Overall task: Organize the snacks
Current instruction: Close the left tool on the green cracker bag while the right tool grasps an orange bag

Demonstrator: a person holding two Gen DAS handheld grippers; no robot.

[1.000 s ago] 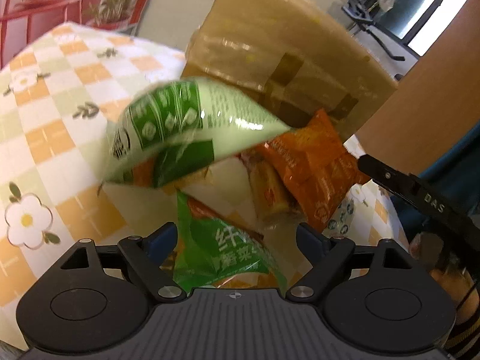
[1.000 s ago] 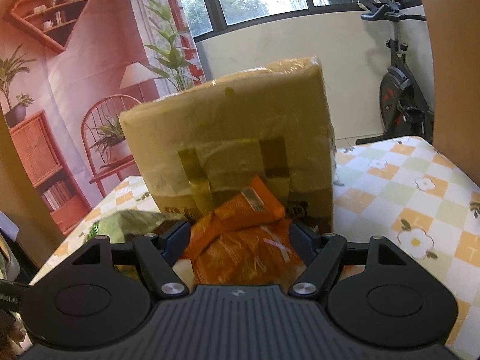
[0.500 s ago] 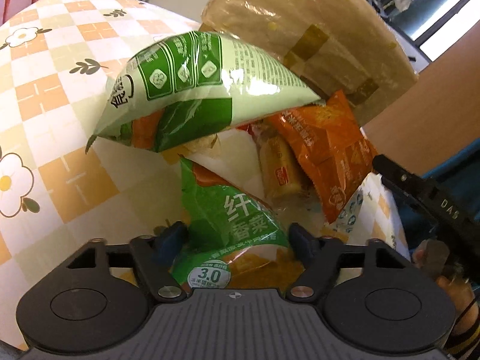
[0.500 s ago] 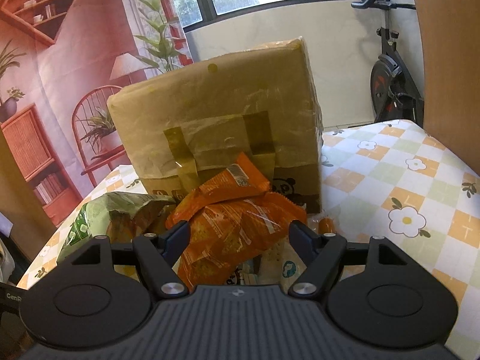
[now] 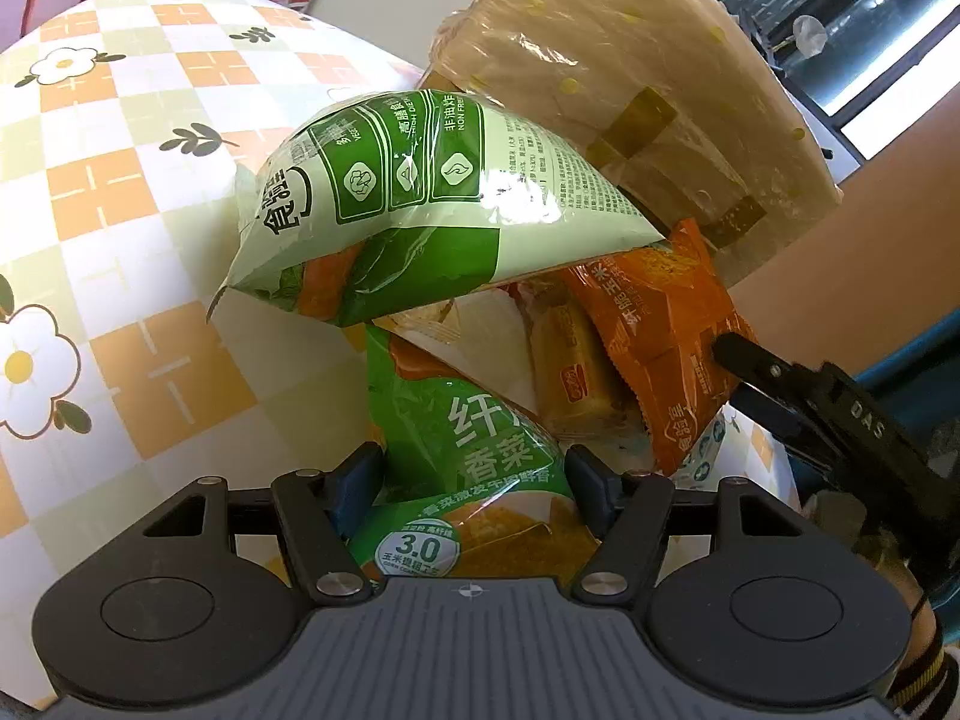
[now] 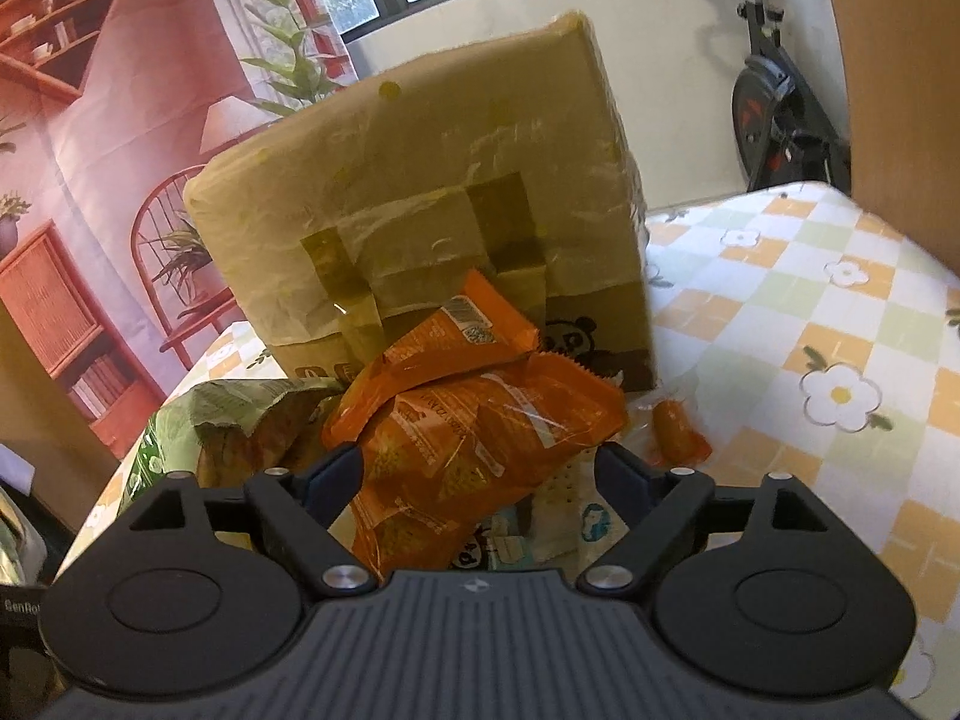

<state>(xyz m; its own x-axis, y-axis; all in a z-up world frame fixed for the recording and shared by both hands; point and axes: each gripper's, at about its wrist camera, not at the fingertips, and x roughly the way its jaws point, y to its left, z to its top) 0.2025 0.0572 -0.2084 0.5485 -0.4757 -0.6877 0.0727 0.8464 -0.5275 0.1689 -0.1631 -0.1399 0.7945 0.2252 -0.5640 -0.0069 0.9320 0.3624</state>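
Observation:
A pile of snack packets lies on the checked tablecloth in front of a taped cardboard box [image 5: 630, 78]. In the left wrist view a pale green bag [image 5: 432, 204] rests on top, above a bright green packet [image 5: 474, 438], a yellow bar [image 5: 570, 366] and orange packets [image 5: 660, 336]. My left gripper [image 5: 474, 480] is open, its fingers either side of the bright green packet. My right gripper [image 6: 480, 474] is open around the orange packets [image 6: 474, 426]; it also shows at the right of the left wrist view [image 5: 798, 384]. The box [image 6: 432, 222] stands behind.
A small orange sweet [image 6: 675, 435] lies right of the pile. White panda-print packets [image 6: 540, 516] lie under the orange ones. The flowered tablecloth [image 6: 810, 330] stretches right and, in the left wrist view [image 5: 120, 180], left. An exercise bike [image 6: 780, 96] stands beyond the table.
Both grippers have drawn back a little from the pile, so more of the packets shows. The pale green bag has settled on top of the pile.

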